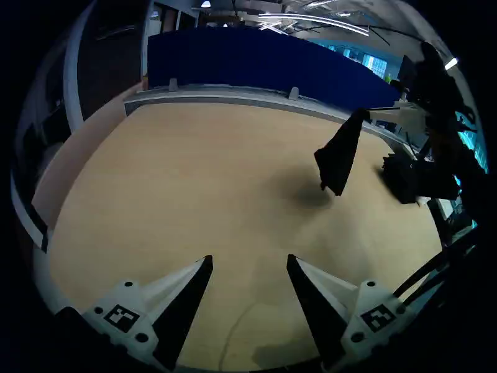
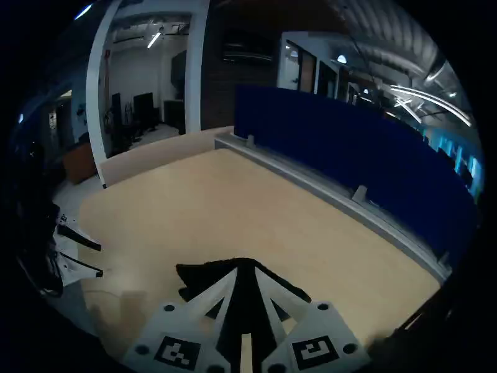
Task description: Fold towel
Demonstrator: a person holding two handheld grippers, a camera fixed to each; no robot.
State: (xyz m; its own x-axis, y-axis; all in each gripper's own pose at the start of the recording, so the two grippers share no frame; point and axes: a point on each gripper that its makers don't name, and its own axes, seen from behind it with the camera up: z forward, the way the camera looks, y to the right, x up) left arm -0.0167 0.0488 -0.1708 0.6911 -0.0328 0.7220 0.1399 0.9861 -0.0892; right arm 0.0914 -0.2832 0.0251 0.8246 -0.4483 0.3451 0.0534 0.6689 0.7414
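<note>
above the pale wooden tabletop (image 1: 186, 180), the dark limp cloth towel (image 1: 338, 158) hangs bunched from the right gripper (image 2: 246, 266), jaws pinching it; left gripper (image 1: 250, 261) jaws spread, empty. folding apparently not yet begun.

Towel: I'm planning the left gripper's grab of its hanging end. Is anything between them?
Nothing visible does. The towel hangs from the right gripper above the table, and just tabletop lies between it and the open left gripper.
</note>
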